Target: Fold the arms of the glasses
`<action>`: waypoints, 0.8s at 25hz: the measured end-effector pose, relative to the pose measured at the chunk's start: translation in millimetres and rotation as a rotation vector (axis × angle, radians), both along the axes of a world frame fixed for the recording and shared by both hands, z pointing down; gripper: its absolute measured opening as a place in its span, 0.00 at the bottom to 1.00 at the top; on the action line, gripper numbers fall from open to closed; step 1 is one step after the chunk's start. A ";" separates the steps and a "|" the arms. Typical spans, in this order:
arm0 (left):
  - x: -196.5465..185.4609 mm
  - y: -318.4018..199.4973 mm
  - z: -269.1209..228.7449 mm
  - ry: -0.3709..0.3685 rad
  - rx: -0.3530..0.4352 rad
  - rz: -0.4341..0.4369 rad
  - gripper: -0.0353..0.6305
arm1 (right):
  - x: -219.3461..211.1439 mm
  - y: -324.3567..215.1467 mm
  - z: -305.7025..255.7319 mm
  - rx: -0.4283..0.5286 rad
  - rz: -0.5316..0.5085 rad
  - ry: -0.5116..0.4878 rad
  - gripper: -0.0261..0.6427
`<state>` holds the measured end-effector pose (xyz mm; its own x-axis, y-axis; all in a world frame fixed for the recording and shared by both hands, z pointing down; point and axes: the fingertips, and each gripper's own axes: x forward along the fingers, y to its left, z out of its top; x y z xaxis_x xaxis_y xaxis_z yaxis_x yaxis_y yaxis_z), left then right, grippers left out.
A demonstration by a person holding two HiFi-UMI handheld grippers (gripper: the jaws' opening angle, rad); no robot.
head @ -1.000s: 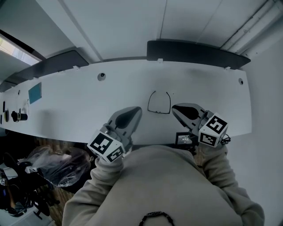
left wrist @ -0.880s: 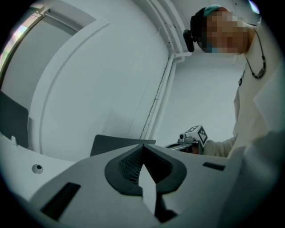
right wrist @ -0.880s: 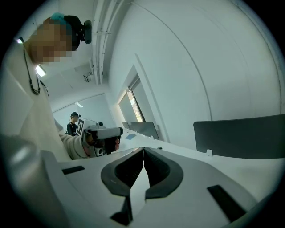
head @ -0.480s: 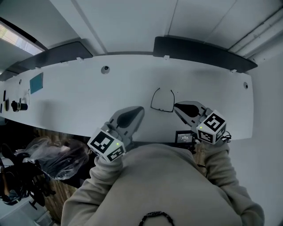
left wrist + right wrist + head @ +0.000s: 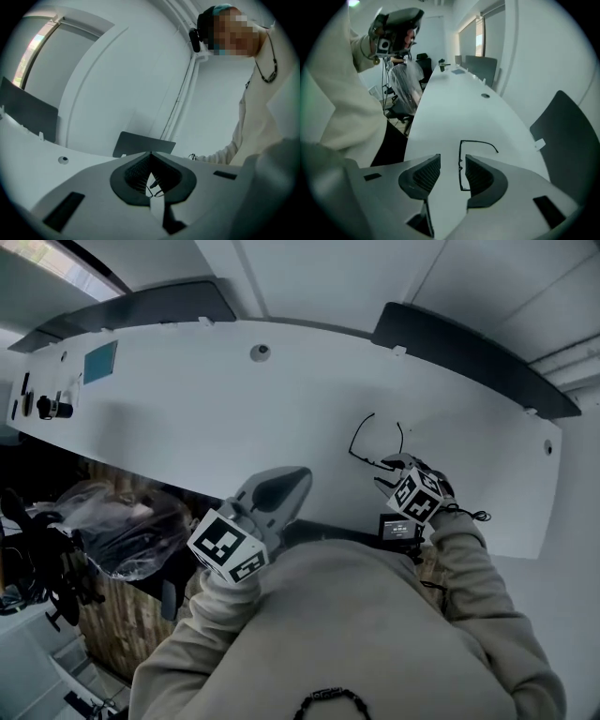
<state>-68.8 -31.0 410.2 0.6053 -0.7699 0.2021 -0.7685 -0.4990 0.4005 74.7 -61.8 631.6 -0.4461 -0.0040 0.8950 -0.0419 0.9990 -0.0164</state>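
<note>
Glasses (image 5: 460,164) (image 5: 367,458) lie on white surface (image 5: 234,399) w/ arms unfolded. Front frame sits btwn right gripper (image 5: 452,171) jaws, nearer one pad, not pinched; jaws wide, just been opening. Left gripper (image 5: 151,161) jaws closed, empty, apart from them. Head view shows both arms; right gripper view only one, other hidden behind jaw.

Long white table (image 5: 187,418) along a white wall (image 5: 309,277).

A broad stretch of bare white table (image 5: 234,427) was seen open to the left of the glasses (image 5: 375,440). Its far edge was closed off by dark panels (image 5: 469,343), and its far left end was taken up by small items (image 5: 42,407) and a blue card (image 5: 100,361).
</note>
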 end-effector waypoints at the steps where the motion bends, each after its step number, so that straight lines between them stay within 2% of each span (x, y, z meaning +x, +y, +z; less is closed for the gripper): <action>1: -4.3 4.3 2.5 -0.003 -0.010 -0.015 0.06 | -0.9 -1.8 12.0 -0.006 -0.017 0.021 0.25; 9: -51.2 48.4 22.7 0.003 -0.099 -0.175 0.06 | -11.4 -10.1 67.6 -0.070 -0.086 0.135 0.27; 20: -72.8 72.1 37.4 -0.024 -0.124 -0.239 0.06 | -12.6 -6.7 120.8 -0.017 -0.201 0.338 0.26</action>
